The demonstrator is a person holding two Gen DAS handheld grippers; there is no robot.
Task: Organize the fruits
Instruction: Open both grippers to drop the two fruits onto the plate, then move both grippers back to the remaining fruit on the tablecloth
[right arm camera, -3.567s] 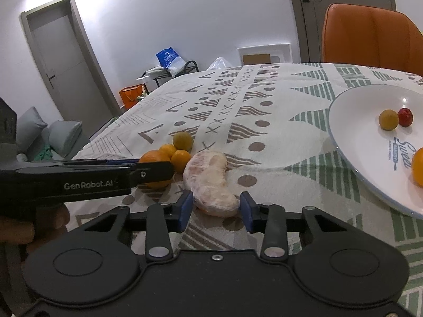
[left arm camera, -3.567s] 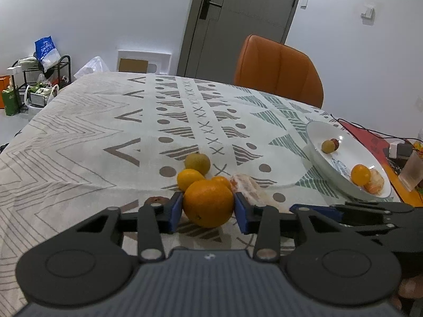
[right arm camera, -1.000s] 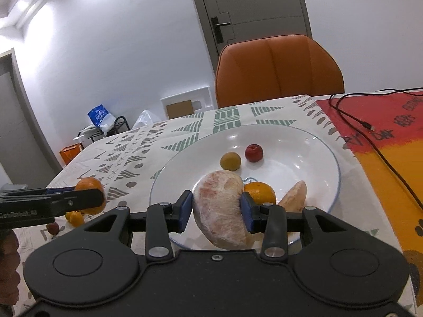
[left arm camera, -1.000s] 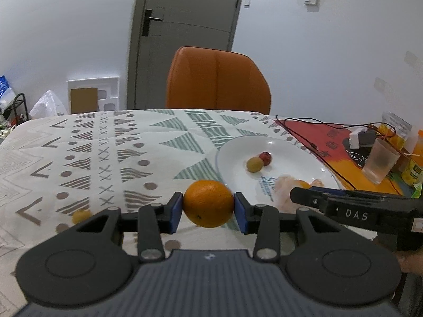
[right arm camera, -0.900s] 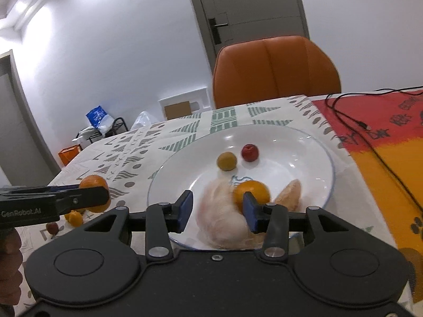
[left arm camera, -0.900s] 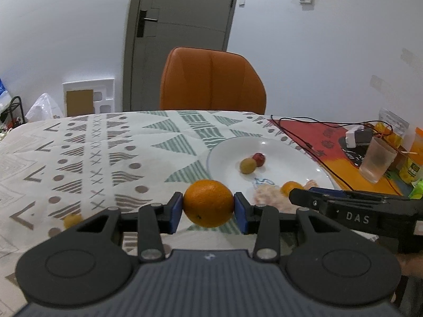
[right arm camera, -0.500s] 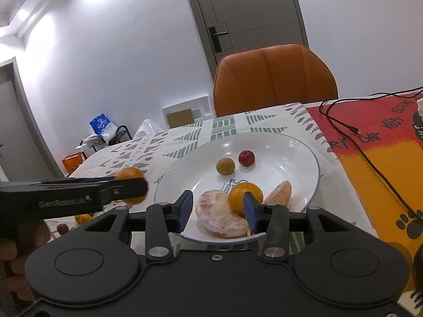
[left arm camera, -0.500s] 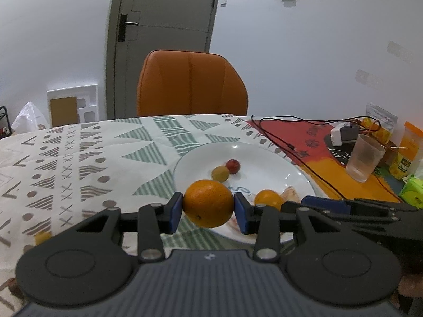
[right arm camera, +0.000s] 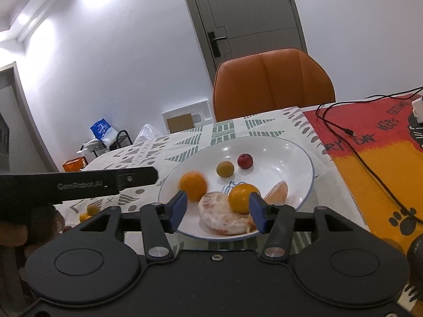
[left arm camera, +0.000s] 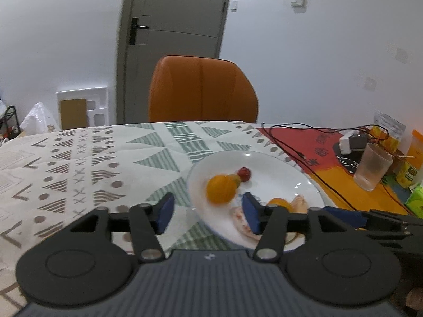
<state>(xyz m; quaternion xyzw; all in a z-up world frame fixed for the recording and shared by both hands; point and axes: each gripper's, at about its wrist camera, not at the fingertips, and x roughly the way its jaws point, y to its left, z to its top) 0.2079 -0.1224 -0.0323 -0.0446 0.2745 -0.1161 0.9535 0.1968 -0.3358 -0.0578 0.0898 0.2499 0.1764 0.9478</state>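
Note:
A white plate [left arm camera: 277, 166] [right arm camera: 288, 150] sits on the patterned tablecloth. My left gripper [left arm camera: 207, 212] is open just above its near left rim. A blurred orange [left arm camera: 221, 189] [right arm camera: 193, 186] is loose between the jaws, over the plate's left side. My right gripper [right arm camera: 218, 210] is open and empty over the plate's near rim. On the plate lie a peeled pomelo piece [right arm camera: 224, 215], a small orange [right arm camera: 242, 198], an orange segment [right arm camera: 277, 191], a yellow-green fruit [right arm camera: 225, 169] and a red fruit [right arm camera: 245, 161].
An orange chair [left arm camera: 202, 89] stands behind the table. A red-orange mat with cables [right arm camera: 370, 163], a plastic cup [left arm camera: 372, 166] and packets lie to the right. Two small fruits [right arm camera: 90, 211] sit on the cloth at the left.
My left gripper has opened and let go of the orange, which now drops blurred onto the plate. The right gripper, having released the pomelo piece earlier, stays open.

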